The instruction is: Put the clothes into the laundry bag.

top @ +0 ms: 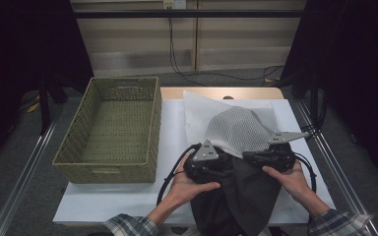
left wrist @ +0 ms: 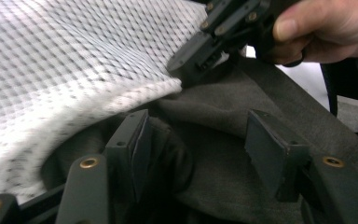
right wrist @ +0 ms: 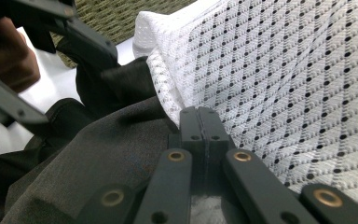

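Left tongs (left wrist: 193,149) apart over dark garment (top: 241,191), right tongs (right wrist: 199,122) clamped on white mesh cloth (right wrist: 279,79).

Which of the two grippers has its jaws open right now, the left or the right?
The left gripper: its jaws stand apart over the dark garment, gripping nothing. The right gripper has its jaws pressed together at the edge of the white mesh fabric.
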Demonstrator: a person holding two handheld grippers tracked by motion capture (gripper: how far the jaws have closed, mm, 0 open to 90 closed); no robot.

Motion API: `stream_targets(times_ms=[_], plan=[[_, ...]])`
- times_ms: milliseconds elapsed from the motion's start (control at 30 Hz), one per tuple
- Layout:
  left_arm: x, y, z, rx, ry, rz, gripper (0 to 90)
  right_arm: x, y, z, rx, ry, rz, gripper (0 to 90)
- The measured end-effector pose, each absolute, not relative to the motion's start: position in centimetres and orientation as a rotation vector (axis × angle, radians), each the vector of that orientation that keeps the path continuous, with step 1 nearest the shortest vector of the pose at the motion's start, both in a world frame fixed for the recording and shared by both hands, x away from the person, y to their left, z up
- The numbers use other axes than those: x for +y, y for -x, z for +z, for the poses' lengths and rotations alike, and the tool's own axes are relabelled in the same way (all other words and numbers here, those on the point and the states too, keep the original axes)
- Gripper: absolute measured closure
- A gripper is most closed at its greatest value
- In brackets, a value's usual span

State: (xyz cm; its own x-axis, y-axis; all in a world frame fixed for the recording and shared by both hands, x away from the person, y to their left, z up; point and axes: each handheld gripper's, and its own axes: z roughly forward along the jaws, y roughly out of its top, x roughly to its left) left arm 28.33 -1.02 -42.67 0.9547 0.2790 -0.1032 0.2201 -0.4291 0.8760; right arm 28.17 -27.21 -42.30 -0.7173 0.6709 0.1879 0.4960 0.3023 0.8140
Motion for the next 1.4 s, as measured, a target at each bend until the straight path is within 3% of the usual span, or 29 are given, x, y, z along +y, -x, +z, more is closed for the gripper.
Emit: stream_targets(times_ms=[233,567,700,800,833,933,1100,1400], plan=[[-4.4,-28.2,-44.7,0.289,-2.122,-0.019,13.3,-27.2,-28.0,-42.4,2.38,-1.076,1.371,90.0],[-6.2,-27.8,-48.1,0.2,-2.24,0.027,5.4,-27.2,-28.1,-42.5,2.386,-1.079,1.373,90.0],[-6.6,-27.5,-48.0,0.209,-2.309,0.127,16.9,-27.8,-28.1,-41.9,2.357,-1.084,1.395,90.0],[-5.9,-28.3,-47.7,0.242,-2.293,0.152,44.4,-28.6,-27.9,-41.0,2.316,-1.096,1.421,90.0],[-5.8,-28.6,-47.8,0.263,-2.266,0.143,57.4,-28.9,-27.9,-40.7,2.302,-1.094,1.431,90.0],[-5.8,-29.2,-47.5,0.293,-2.278,0.091,74.6,-29.6,-27.8,-40.1,2.276,-1.098,1.448,90.0],[-5.1,-30.0,-45.8,0.378,-2.212,0.092,80.2,-30.0,-27.6,-39.8,2.27,-1.093,1.459,90.0],[-5.0,-32.7,-44.7,0.535,-2.081,0.135,81.0,-28.0,-26.7,-38.3,2.296,-1.011,1.519,90.0]])
